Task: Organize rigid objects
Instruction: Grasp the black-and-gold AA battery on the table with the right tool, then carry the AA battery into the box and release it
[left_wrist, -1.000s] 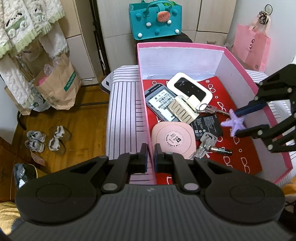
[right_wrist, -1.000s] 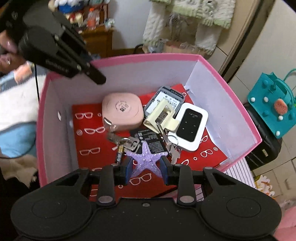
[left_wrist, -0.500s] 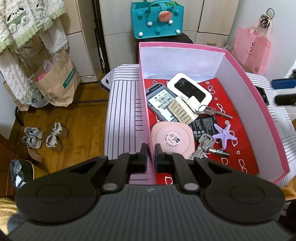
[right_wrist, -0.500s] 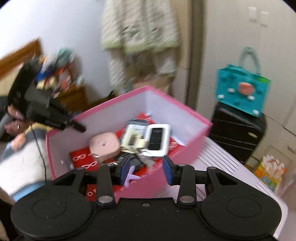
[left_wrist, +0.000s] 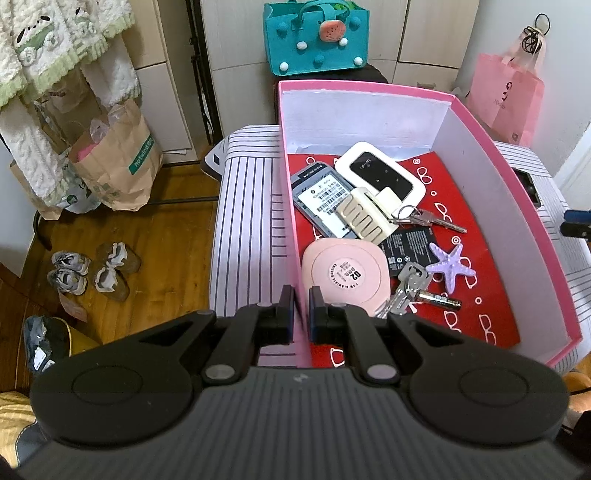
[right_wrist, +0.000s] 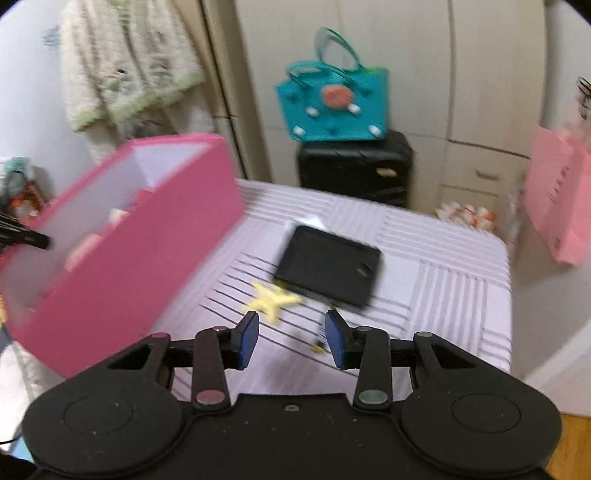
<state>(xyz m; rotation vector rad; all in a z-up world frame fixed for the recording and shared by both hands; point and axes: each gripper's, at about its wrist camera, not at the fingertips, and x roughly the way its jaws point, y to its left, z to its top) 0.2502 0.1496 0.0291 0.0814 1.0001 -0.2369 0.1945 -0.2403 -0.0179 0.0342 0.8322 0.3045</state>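
Matt pink cardboard box (left_wrist: 476, 122), glossy metal keys (left_wrist: 430, 218), striped cloth cover (left_wrist: 243, 229), wooden floor (left_wrist: 166, 258).

Your left tool (left_wrist: 302, 308) is clamped on the near left wall of the pink box (left_wrist: 476, 122). Inside lie a purple starfish (left_wrist: 448, 266), keys (left_wrist: 404, 291), a pink disc (left_wrist: 345, 271), a cream clip (left_wrist: 364, 216) and a white router (left_wrist: 380, 173). The box sits on a striped worktop (left_wrist: 247, 221).

Your left gripper (left_wrist: 302, 308) points steeply down at the near left of the scene, jaws clamped on a thin pink wall. Your right gripper (right_wrist: 291, 338), well to the right, has just been opening; nothing sits between its pads
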